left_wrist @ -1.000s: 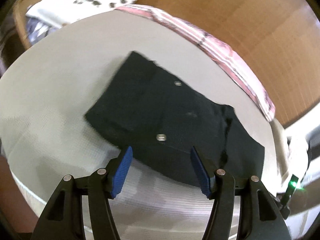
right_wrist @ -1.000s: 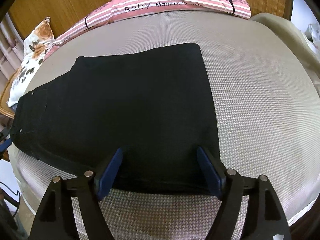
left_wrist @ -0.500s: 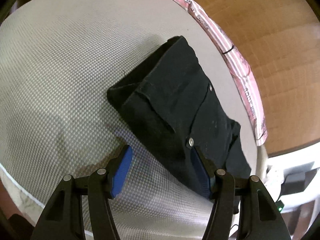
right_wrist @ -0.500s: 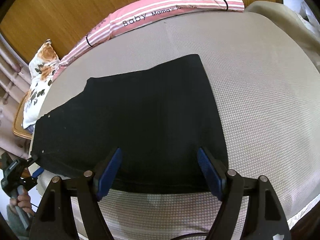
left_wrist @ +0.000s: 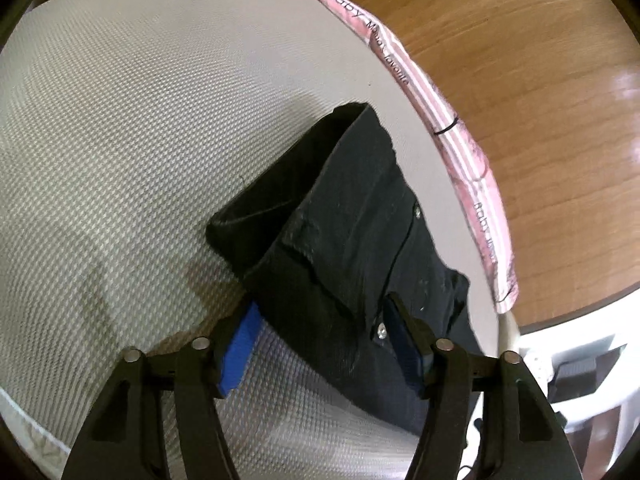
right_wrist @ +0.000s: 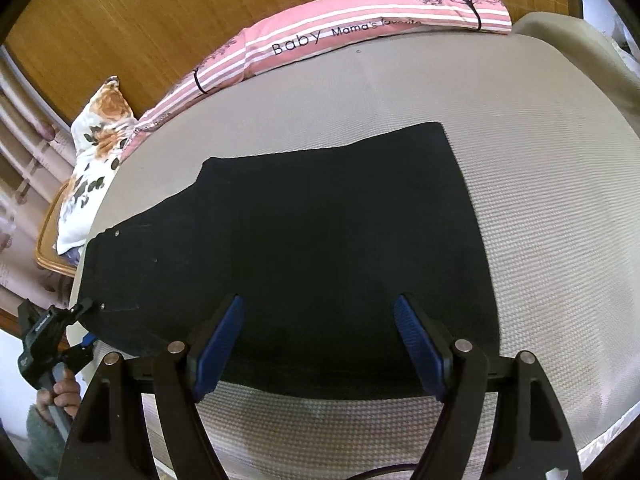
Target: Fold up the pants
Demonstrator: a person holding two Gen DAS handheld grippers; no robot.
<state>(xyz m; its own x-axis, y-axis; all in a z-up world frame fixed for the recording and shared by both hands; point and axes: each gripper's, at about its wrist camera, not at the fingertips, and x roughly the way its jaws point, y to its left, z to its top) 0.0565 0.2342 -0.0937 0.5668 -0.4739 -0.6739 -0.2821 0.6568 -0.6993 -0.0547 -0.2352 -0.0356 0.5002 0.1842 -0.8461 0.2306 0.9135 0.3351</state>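
Black pants (right_wrist: 320, 232) lie flat on a beige woven mattress (right_wrist: 540, 160), waistband at the left, leg end at the right. In the left wrist view the waistband corner of the pants (left_wrist: 344, 248) is lifted a little, and my left gripper (left_wrist: 320, 340) is open with its blue pads on either side of that near corner; one pad lies under the cloth edge. The left gripper also shows in the right wrist view (right_wrist: 80, 324) at the waistband corner. My right gripper (right_wrist: 320, 340) is open and empty over the near edge of the pants.
A pink striped bolster (right_wrist: 360, 28) lies along the mattress's far edge by a wooden headboard (right_wrist: 140, 12). A floral pillow (right_wrist: 96, 144) lies at the far left corner. White furniture (left_wrist: 580, 360) stands beside the bed.
My left gripper has moved in onto the waistband corner, which now sits between its pads and is raised. My right gripper has drawn back slightly; the pants look farther away.
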